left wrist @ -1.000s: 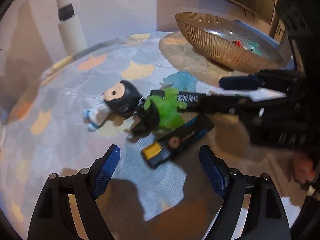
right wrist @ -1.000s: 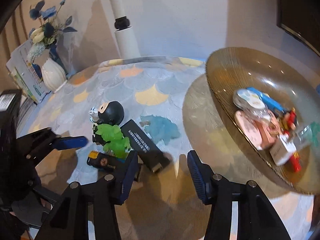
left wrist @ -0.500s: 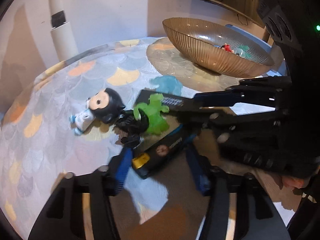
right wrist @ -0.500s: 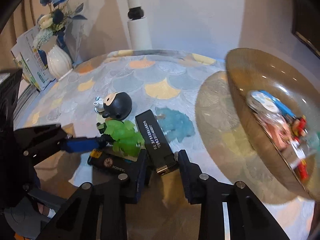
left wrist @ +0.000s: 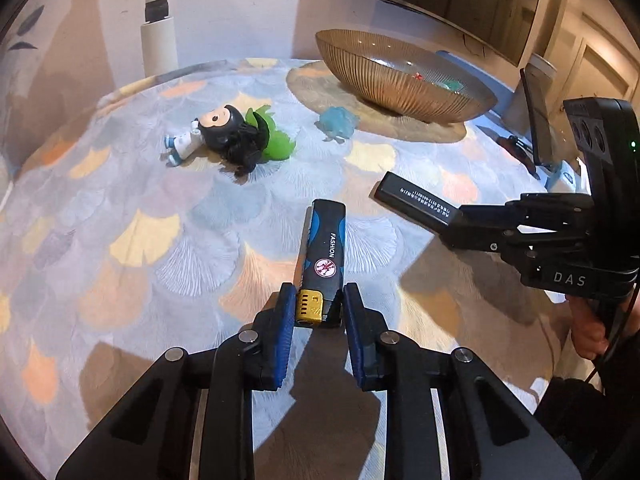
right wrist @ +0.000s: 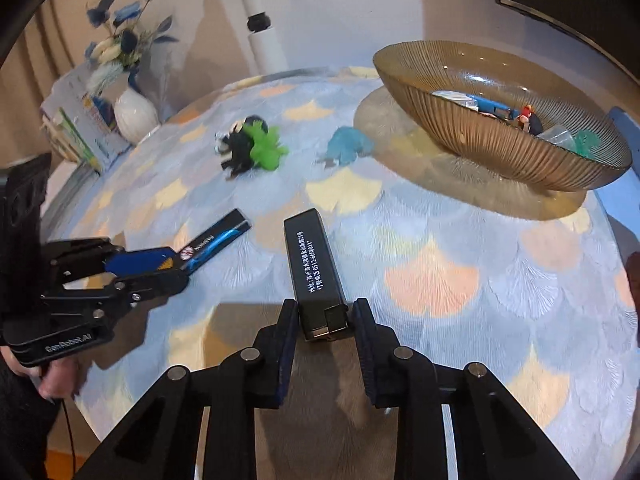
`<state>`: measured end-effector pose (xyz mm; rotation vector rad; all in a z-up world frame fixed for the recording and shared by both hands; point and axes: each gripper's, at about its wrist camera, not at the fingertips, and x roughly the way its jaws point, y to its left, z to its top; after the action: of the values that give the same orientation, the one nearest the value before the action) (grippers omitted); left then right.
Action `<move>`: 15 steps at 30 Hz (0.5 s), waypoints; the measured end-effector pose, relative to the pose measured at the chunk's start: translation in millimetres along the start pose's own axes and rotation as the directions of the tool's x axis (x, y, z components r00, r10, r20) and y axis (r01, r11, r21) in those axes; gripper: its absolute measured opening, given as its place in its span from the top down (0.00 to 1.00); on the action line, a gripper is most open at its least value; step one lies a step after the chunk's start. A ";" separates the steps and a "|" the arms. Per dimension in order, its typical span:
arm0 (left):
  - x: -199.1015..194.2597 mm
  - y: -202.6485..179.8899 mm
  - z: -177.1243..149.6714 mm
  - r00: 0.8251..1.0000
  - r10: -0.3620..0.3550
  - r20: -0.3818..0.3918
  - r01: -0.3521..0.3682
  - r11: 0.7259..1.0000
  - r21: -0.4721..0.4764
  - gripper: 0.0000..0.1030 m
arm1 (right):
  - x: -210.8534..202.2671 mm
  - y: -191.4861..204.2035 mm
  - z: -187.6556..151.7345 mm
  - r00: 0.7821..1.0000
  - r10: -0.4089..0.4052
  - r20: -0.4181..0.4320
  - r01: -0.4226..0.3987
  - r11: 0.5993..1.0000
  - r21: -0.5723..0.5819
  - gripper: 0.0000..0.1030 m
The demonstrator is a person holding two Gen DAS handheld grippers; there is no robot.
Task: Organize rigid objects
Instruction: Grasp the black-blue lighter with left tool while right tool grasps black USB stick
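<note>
My left gripper [left wrist: 318, 316] is shut on the yellow end of a blue-and-black lighter [left wrist: 324, 256] and holds it above the table; it also shows in the right wrist view [right wrist: 212, 242]. My right gripper [right wrist: 325, 322] is shut on a plain black lighter [right wrist: 314, 268], seen in the left wrist view [left wrist: 416, 200] too. A big-headed black-haired figure [left wrist: 216, 132], a green toy [left wrist: 276, 140] and a blue toy [left wrist: 336, 122] lie on the tablecloth. The amber glass bowl [right wrist: 480, 128] holds several small items.
The round table has a patterned blue, yellow and orange cloth [left wrist: 160, 232]. A white vase with blue flowers [right wrist: 134, 112] and some books [right wrist: 76, 136] stand at the far left. A white pole [left wrist: 158, 36] rises behind the table.
Both grippers have closed on their lighters, lifted them and pulled back from the toy pile. The figure and green toy stay lying on the cloth.
</note>
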<state>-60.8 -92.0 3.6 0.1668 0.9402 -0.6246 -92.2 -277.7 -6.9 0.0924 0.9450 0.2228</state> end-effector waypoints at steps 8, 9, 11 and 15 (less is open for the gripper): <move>17.4 -5.7 14.1 0.996 0.087 -0.002 -0.087 0.996 -0.020 0.56 | 15.9 13.7 13.0 0.997 -0.080 0.006 0.080 0.996 -0.045 0.58; 19.2 -8.0 14.9 0.995 0.096 -0.001 -0.096 0.995 -0.004 0.56 | 16.4 16.9 11.9 0.995 -0.101 0.013 0.102 0.993 -0.062 0.58; 21.2 -13.2 15.2 0.993 0.116 0.003 -0.116 0.993 0.023 0.56 | 17.4 24.9 9.8 0.991 -0.133 0.027 0.135 0.986 -0.102 0.66; 20.6 -15.3 14.7 0.995 0.099 0.009 -0.100 0.995 0.030 0.70 | 17.7 32.8 9.9 0.991 -0.127 0.037 0.131 0.980 -0.149 0.77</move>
<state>-50.3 -119.1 -2.1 0.2369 0.9098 -0.5473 -79.0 -241.5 -9.3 -0.1046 0.9002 0.1721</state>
